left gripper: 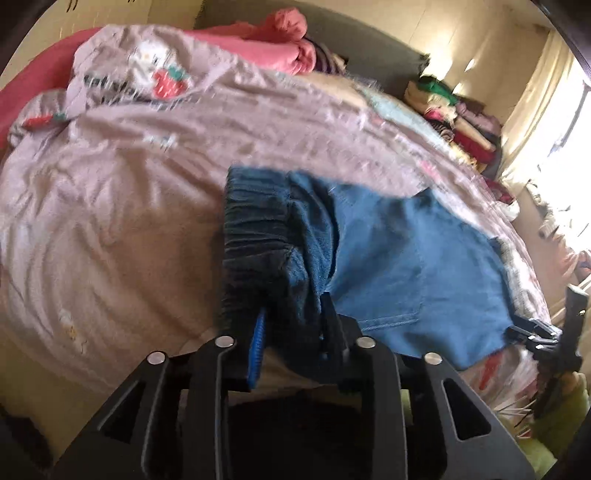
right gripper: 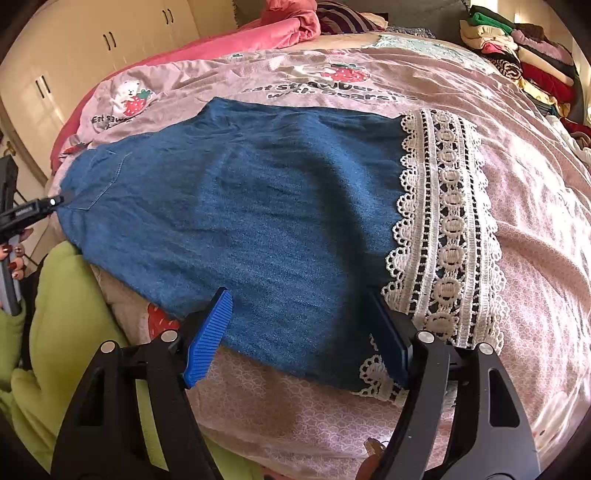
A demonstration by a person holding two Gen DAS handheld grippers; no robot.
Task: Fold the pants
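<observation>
Right now your blue denim pants with a white lace hem point(right gripper: 258, 206) lie spread flat across the pink quilt printed with strawberries and bears point(right gripper: 517, 258), the dark gathered elastic waistband point(left gripper: 255, 229) at your left side and the lace band point(right gripper: 447, 229) at your right.

Your left gripper point(left gripper: 295, 325) has its jaws drawn in around the bunched waistband: dark cloth fills the gap between the ribbed blue pad point(left gripper: 258, 343) and the black finger opposite, and the pads appear to pinch it. That view is smeared with motion blur, so the finer contact is hard to read.

Your right gripper point(right gripper: 299, 325) sits at the near edge of the leg, by the hem. Its jaws stand apart, the ribbed blue pad point(right gripper: 207, 339) on one side and the dark pad just beside the lace on the other; denim lies between them but neither pad presses on it.

A stack of folded clothes point(right gripper: 524, 55) sits at the far right of the bed, a crumpled pink blanket point(right gripper: 291, 22) at its head, and cream wardrobe doors point(right gripper: 110, 37) stand behind.
</observation>
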